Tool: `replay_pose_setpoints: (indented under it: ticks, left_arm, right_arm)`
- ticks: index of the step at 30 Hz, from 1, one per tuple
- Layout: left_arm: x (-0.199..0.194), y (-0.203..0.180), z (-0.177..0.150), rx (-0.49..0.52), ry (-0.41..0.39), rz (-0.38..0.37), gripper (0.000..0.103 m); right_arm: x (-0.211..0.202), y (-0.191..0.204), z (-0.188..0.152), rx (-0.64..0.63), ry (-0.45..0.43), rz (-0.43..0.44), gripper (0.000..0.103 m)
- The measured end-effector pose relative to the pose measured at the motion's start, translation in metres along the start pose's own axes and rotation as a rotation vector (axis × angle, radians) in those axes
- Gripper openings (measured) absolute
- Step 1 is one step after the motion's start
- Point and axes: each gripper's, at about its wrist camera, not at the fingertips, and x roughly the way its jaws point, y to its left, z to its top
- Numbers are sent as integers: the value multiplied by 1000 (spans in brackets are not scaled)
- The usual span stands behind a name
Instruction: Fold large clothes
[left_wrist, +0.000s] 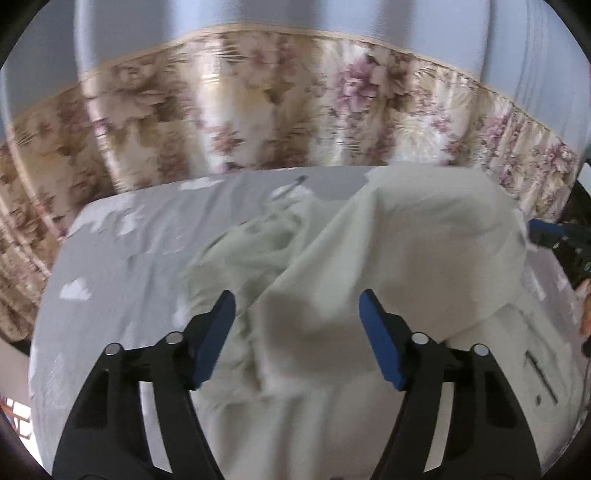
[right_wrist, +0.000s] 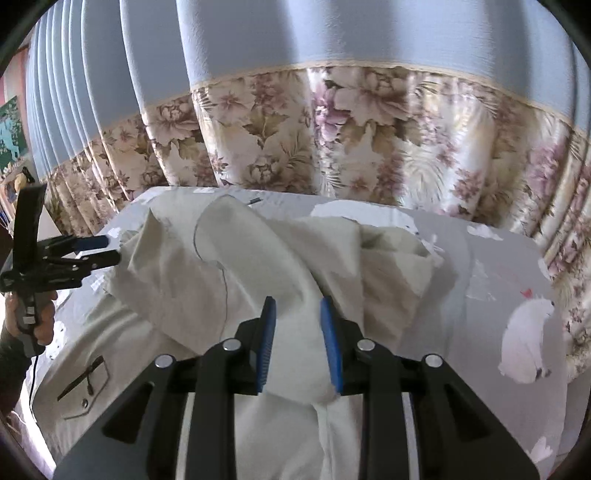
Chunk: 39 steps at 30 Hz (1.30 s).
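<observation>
A large pale cream garment (left_wrist: 388, 236) lies in a rumpled heap on the bed, with a buttoned pocket (right_wrist: 85, 384) at its near left. My left gripper (left_wrist: 297, 299) hovers over the heap, its blue pads wide apart and nothing between them. In the right wrist view the left gripper (right_wrist: 112, 249) sits at the garment's left edge, held by a hand (right_wrist: 40, 317). My right gripper (right_wrist: 298, 302) stands over a raised fold in the middle. Its pads are a narrow gap apart, and the cloth shows through the gap without being pinched.
The bed sheet (left_wrist: 122, 258) is grey with white clouds and a white bear print (right_wrist: 528, 332). Floral and blue curtains (right_wrist: 332, 129) hang close behind the bed's far edge. A thin cable (right_wrist: 33, 380) trails from the hand at the left.
</observation>
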Motion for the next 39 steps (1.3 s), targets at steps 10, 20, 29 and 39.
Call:
replay_pose_setpoints:
  ticks: [10,20,29,39]
  left_arm:
    - [91,9,11,-17,152,16,68]
    - [59,2,10,46,102,54,71]
    - [-42,13,-42,22,-27,96,97]
    - [-91,50,-119,-146,-32,140,100]
  right_arm:
    - [106,-46,-4,92,221,-70,22]
    - [86,-44,-4,96,186,-57,27]
    - [-27,-24,-18,31,1,-101,66]
    - [-100,-19,-62,74,-57,-129,76]
